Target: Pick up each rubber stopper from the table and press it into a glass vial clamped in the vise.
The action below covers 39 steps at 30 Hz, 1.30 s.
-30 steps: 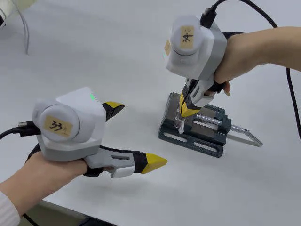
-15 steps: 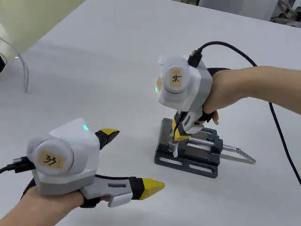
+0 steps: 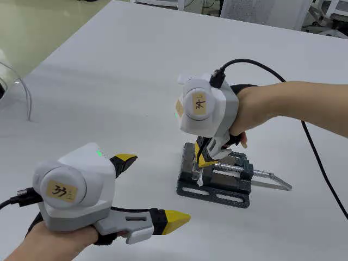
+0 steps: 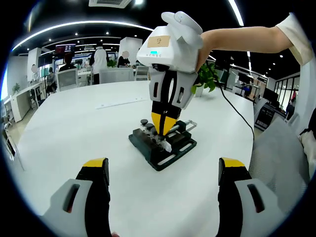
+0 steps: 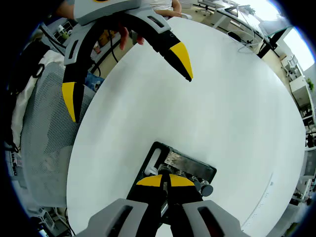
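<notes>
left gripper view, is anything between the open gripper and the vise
Only bare table lies between the left gripper and the vise. But the right gripper stands right over the vise, tips down at the vials, so access from above is blocked.

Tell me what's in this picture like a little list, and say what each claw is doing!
table: white
vise: dark, sitting flat on the table
vials: at least two, standing in the vise
stoppers: dark, on top of those vials
right claw: shut, tips pointing down at the vise; whether it holds anything is hidden
left claw: open, holding nothing, off to the side of the vise
</notes>
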Each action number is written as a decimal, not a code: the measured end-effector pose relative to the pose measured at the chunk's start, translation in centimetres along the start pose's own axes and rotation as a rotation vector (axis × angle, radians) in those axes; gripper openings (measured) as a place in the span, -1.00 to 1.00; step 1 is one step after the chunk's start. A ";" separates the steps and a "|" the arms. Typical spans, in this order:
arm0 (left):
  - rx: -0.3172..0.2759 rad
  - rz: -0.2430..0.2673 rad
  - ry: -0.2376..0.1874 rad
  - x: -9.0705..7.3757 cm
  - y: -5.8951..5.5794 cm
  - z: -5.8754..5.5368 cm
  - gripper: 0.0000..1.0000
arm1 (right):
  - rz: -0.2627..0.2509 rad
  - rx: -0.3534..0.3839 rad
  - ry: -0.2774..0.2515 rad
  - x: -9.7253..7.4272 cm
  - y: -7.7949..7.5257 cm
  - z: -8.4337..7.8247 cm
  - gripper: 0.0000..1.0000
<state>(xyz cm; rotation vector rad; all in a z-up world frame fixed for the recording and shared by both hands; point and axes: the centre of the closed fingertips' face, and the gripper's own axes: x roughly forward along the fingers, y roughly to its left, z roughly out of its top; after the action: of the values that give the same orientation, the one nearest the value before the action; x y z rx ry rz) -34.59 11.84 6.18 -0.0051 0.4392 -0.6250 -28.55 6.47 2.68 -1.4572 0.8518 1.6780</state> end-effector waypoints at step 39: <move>0.031 -0.013 0.036 -0.1 0.3 -0.6 0.86 | -0.288 0.501 -0.472 -0.3 5.3 -5.3 0.34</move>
<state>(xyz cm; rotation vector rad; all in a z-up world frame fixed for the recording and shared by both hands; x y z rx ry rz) -34.73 12.18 5.58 0.0329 0.4647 -0.6459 -30.50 -0.78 2.32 -0.7579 0.6899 1.3770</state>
